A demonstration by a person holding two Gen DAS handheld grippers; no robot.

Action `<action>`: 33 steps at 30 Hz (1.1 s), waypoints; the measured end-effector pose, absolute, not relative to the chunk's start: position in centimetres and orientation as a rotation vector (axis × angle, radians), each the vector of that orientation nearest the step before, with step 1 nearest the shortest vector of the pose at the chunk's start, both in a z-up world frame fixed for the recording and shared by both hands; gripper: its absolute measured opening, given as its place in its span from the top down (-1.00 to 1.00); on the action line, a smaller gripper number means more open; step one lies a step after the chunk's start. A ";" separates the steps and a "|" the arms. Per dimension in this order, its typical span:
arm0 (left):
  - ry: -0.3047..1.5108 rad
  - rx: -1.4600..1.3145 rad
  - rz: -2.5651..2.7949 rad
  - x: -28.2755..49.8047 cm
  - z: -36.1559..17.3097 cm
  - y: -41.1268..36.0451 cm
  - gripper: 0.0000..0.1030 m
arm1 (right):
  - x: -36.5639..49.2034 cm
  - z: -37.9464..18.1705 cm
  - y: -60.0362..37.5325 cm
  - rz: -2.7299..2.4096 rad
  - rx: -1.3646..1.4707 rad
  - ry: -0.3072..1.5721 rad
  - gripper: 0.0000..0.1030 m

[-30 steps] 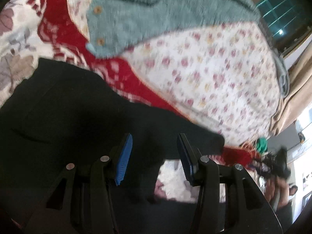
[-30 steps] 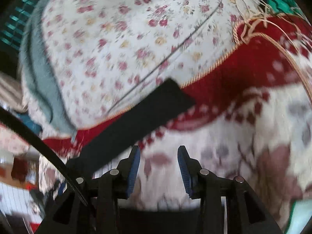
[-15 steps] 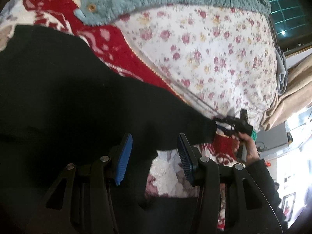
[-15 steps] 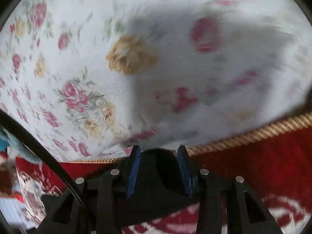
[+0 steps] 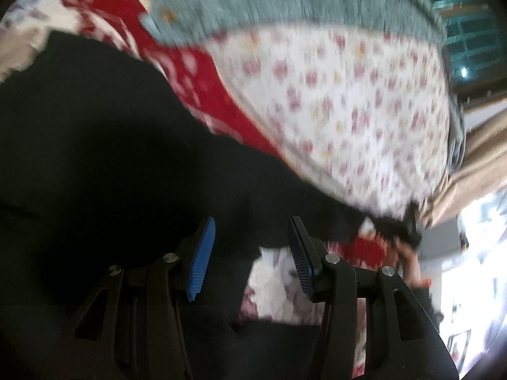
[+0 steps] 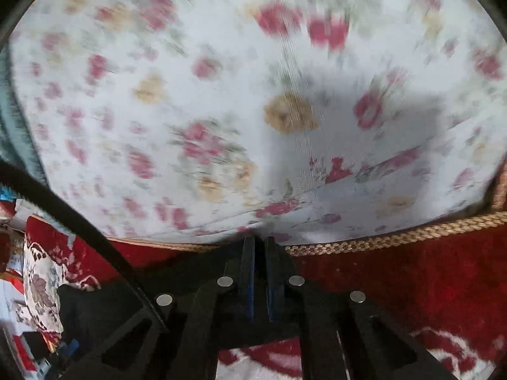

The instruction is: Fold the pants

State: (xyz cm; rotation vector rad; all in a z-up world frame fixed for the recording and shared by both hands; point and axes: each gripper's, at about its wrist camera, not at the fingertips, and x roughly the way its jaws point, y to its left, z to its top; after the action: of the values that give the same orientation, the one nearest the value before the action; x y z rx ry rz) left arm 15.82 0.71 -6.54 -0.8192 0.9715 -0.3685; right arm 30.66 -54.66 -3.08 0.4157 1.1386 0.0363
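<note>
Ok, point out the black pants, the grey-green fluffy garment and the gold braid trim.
black pants point(image 5: 95, 145), left wrist view, broad upper part.
grey-green fluffy garment point(image 5: 285, 0), left wrist view, middle of the fabric.
gold braid trim point(image 6: 396, 234), right wrist view, stretch beside the red cover.

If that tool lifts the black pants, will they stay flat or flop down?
Probably flop: the black pants lie limp over the bedding, following its shape. Held only at the leg end by the right tool, the rest would likely sag and drag. They look thin, so probably light.

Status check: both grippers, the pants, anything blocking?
Right gripper shut on black pants at the leg end. Left gripper open over the pants, gripping nothing. Nothing in the way on the floral bedspread.
</note>
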 end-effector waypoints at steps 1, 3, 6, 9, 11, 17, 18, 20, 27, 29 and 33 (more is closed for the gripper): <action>0.936 -0.849 -0.355 15.5 -5.9 2.1 0.11 | 29.9 -2.3 -54.5 0.038 0.406 1.124 0.90; 0.886 -0.894 -0.322 15.0 -4.7 5.0 0.11 | 27.8 -0.6 -54.0 0.043 0.384 1.093 0.90; 0.882 -0.935 -0.252 15.2 -3.4 9.8 0.11 | 24.1 0.5 -54.2 0.059 0.353 1.062 0.90; 0.880 -0.958 -0.184 15.7 -2.4 15.4 0.11 | 21.0 1.4 -53.9 0.078 0.315 1.027 0.91; 0.890 -0.974 -0.131 16.4 -1.9 19.6 0.04 | 18.5 1.8 -54.0 0.095 0.313 1.002 0.91; 1.040 -1.125 -0.157 20.9 -4.9 26.1 -0.24 | 12.2 0.5 -53.5 0.152 0.304 0.996 0.91; 1.072 -1.126 -0.167 21.9 -5.6 25.8 -0.24 | 11.5 0.2 -53.5 0.154 0.313 0.995 0.91; 1.151 -1.106 -0.214 24.0 -7.2 24.5 -0.24 | 10.6 -0.4 -53.4 0.157 0.324 0.993 0.91; 1.271 -0.897 -0.246 28.4 -10.8 21.9 -0.24 | 10.1 -0.3 -52.9 0.153 0.342 0.983 0.91; 1.275 -0.862 -0.301 28.6 -10.8 21.1 -0.24 | 9.9 0.1 -52.6 0.156 0.337 0.980 0.90; 1.242 -0.801 -0.340 29.2 -9.8 20.3 -0.24 | 9.9 0.2 -52.5 0.162 0.344 0.976 0.90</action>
State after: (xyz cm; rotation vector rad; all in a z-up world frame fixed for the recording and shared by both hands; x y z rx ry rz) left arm 29.18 20.26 -9.83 -0.8007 1.2418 -0.3403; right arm 9.92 -52.48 0.21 0.3442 0.9763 0.1616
